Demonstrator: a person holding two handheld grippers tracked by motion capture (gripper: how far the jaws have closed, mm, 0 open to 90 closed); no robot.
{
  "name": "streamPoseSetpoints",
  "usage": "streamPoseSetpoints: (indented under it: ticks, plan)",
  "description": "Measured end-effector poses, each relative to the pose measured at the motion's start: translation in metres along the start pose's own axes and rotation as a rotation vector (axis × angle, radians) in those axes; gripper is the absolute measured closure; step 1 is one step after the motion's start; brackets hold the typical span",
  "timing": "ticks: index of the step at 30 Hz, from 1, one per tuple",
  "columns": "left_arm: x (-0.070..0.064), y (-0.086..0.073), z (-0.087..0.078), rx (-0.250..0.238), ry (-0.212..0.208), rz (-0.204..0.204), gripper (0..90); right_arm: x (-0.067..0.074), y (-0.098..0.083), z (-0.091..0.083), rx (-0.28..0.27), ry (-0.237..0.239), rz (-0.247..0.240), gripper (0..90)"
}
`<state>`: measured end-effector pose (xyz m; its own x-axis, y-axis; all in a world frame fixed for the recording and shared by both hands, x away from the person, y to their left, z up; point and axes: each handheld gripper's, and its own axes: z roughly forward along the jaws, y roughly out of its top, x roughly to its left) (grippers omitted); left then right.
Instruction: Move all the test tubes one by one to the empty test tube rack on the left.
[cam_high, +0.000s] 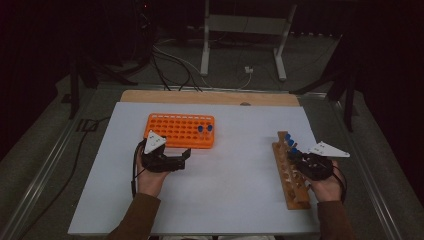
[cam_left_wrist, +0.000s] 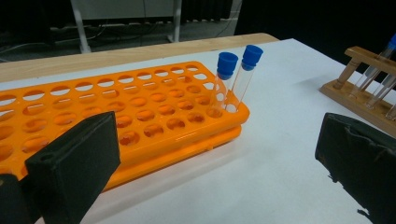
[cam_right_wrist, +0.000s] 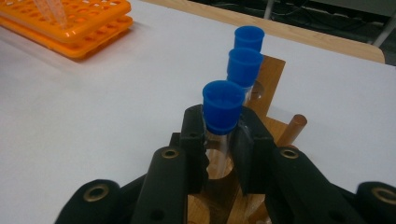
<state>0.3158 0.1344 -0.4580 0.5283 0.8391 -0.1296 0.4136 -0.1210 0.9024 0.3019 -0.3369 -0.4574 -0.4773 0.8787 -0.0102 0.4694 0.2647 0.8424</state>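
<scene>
From the high view I count two racks on the white table (cam_high: 225, 195): an orange rack (cam_high: 181, 130) holding two blue-capped tubes (cam_high: 204, 129) at its right end, and a wooden rack (cam_high: 289, 172) on the right with three capped tubes at its far end. My left gripper (cam_high: 186, 156) sits just in front of the orange rack; my right gripper (cam_high: 296, 156) is over the wooden rack.

In the left gripper view, the jaws stand wide apart with nothing between them; the orange rack lies just ahead, its two tubes leaning slightly.

In the right gripper view, three blue caps line up, and my jaws are clamped on the nearest tube (cam_right_wrist: 222, 112) just below its cap. It stands upright in the wooden rack, cap up, the other two tubes right behind it.
</scene>
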Motion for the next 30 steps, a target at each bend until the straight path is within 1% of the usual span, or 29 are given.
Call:
streamPoseSetpoints:
  ticks: [3, 5, 10, 12, 14, 19, 22, 24, 25, 30]
  plan:
    - [0.0, 0.0, 0.001, -0.002, 0.002, 0.001, 0.8, -0.002, 0.0, 0.0, -0.002, 0.002, 0.016, 76.1]
    - [-0.001, 0.0, 0.0, -0.006, 0.0, 0.002, 0.8, -0.001, 0.0, 0.0, -0.002, 0.001, 0.012, 76.9]
    - [-0.001, 0.0, 0.001, -0.012, -0.007, 0.001, 0.8, 0.001, 0.001, 0.0, 0.0, -0.007, -0.015, 77.2]
    - [-0.001, 0.0, 0.002, -0.012, -0.011, -0.003, 0.8, 0.002, 0.001, 0.0, 0.002, -0.007, -0.016, 77.2]
    - [-0.003, 0.0, 0.002, -0.012, -0.012, 0.003, 0.8, 0.002, 0.002, -0.001, -0.002, -0.008, -0.02, 77.2]
    - [-0.007, 0.004, 0.002, -0.015, -0.016, 0.015, 0.8, 0.002, 0.007, -0.009, -0.023, -0.013, -0.017, 77.3]
    - [-0.011, 0.008, 0.002, -0.027, -0.027, 0.015, 0.9, 0.002, 0.012, -0.015, -0.038, -0.014, -0.019, 77.3]
    - [-0.015, 0.011, 0.003, -0.034, -0.035, 0.026, 0.8, 0.001, 0.015, -0.019, -0.045, -0.016, -0.021, 77.3]
    - [-0.016, 0.013, 0.004, -0.033, -0.039, 0.034, 0.9, 0.001, 0.017, -0.021, -0.05, -0.013, -0.02, 77.3]
    - [-0.023, 0.017, 0.007, -0.052, -0.046, 0.042, 0.8, 0.0, 0.026, -0.028, -0.072, -0.004, -0.008, 77.3]
